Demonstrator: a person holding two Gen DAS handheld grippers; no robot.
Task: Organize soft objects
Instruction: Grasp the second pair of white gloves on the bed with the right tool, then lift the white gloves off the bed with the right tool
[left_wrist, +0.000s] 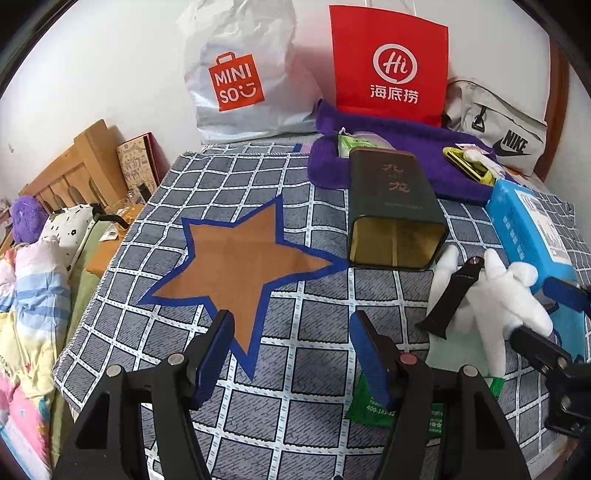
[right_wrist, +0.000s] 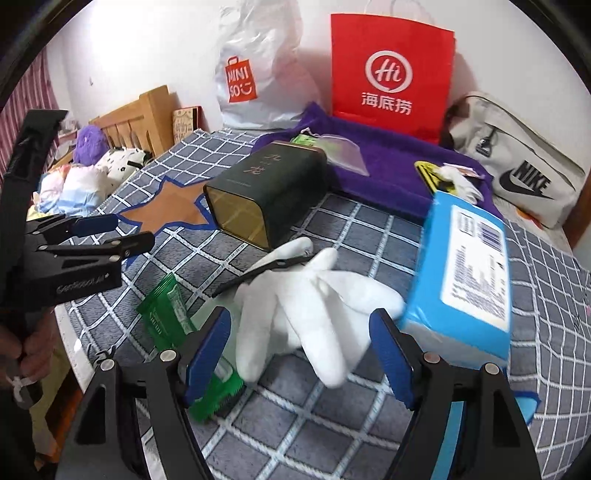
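A white glove (right_wrist: 306, 314) lies on the checked cloth (right_wrist: 351, 229), with a black strap (right_wrist: 258, 273) across it. My right gripper (right_wrist: 299, 350) hovers just in front of the glove, open; one glove finger reaches in between its blue pads, which do not press on it. A green sachet (right_wrist: 166, 317) lies under the left pad. My left gripper (left_wrist: 291, 350) is open and empty over the cloth, near the lower point of the brown star (left_wrist: 243, 266). In the left wrist view the glove (left_wrist: 491, 302) lies to the right, with the right gripper (left_wrist: 550, 317) at it.
A dark green tin (right_wrist: 273, 195) lies on its side, mouth toward me. A blue tissue pack (right_wrist: 469, 277) sits right of the glove. A purple towel (right_wrist: 388, 162) holds small items behind. Miniso bag (left_wrist: 240, 74), red paper bag (left_wrist: 391, 62) and Nike bag (left_wrist: 506, 136) line the wall. Bedding lies left.
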